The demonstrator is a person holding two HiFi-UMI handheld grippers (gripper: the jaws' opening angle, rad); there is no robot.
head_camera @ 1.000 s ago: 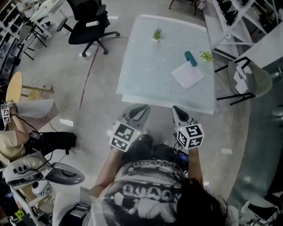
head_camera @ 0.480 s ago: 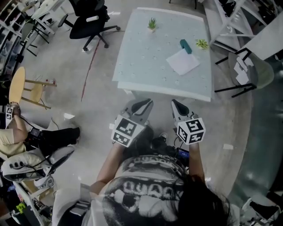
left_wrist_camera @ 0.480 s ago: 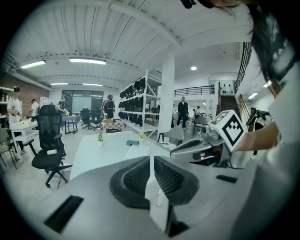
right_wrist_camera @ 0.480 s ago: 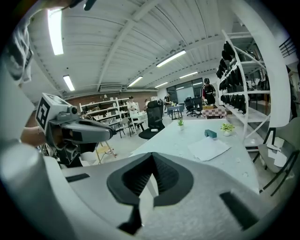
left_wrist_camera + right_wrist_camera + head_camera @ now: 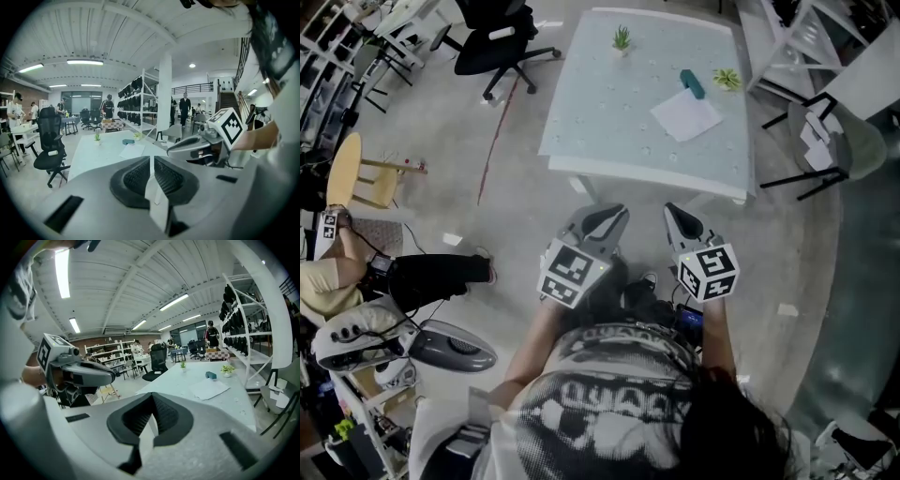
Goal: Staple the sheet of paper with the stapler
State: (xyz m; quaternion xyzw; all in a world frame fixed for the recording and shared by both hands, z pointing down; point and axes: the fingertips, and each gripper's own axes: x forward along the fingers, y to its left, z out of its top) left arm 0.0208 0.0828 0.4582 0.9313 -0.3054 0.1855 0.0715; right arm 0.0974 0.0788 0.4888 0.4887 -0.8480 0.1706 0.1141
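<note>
Both pairs of jaws are pressed together on nothing, on my left gripper and my right gripper alike. I hold them side by side, tipped slightly down, short of the pale table. One sheet of paper lies there, one teal stapler at its far edge, two small plants beyond.

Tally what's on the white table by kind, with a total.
sheet of paper: 1
stapler: 1
potted plants: 2
Total: 4
</note>
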